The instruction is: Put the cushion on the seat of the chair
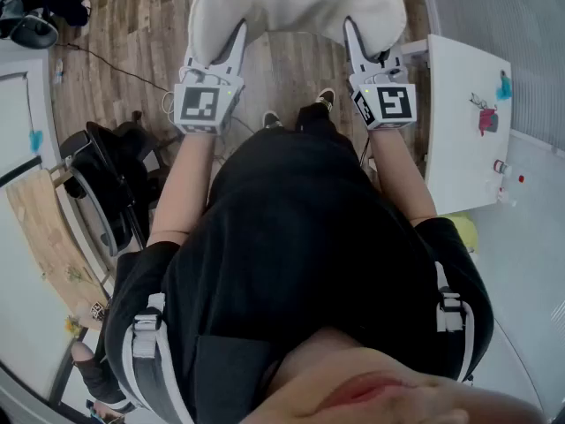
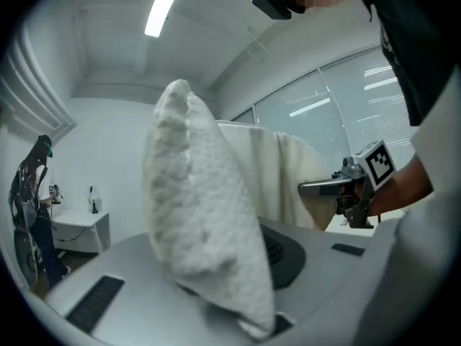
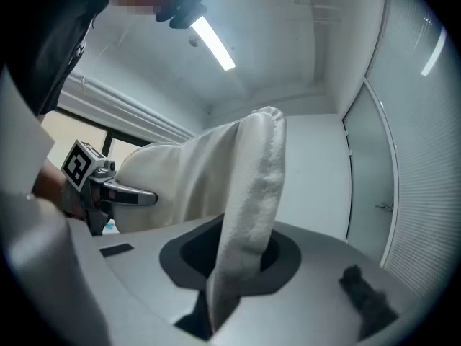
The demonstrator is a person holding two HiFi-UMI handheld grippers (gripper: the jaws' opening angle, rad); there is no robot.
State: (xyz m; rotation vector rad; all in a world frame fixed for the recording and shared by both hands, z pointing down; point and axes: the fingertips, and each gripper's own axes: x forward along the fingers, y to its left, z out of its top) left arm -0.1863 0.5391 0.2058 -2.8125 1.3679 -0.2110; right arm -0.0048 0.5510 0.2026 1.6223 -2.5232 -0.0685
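Note:
I hold a white fluffy cushion (image 1: 296, 3) in front of me, above the wooden floor. My left gripper (image 1: 237, 41) is shut on its left edge and my right gripper (image 1: 353, 41) is shut on its right edge. In the left gripper view the cushion (image 2: 198, 215) stands upright, pinched between the grey jaws of the left gripper (image 2: 245, 294), with the right gripper (image 2: 338, 189) beyond it. In the right gripper view the right gripper (image 3: 230, 280) clamps a thin fold of the cushion (image 3: 248, 193), and the left gripper (image 3: 119, 193) shows at left. A black chair (image 1: 101, 179) stands at my left.
A white table (image 1: 463, 122) with small items stands at my right. A light wooden board (image 1: 44, 237) lies at the far left. My shoes (image 1: 296, 117) rest on the wooden floor (image 1: 132, 34) below the cushion. A cable runs across the floor at upper left.

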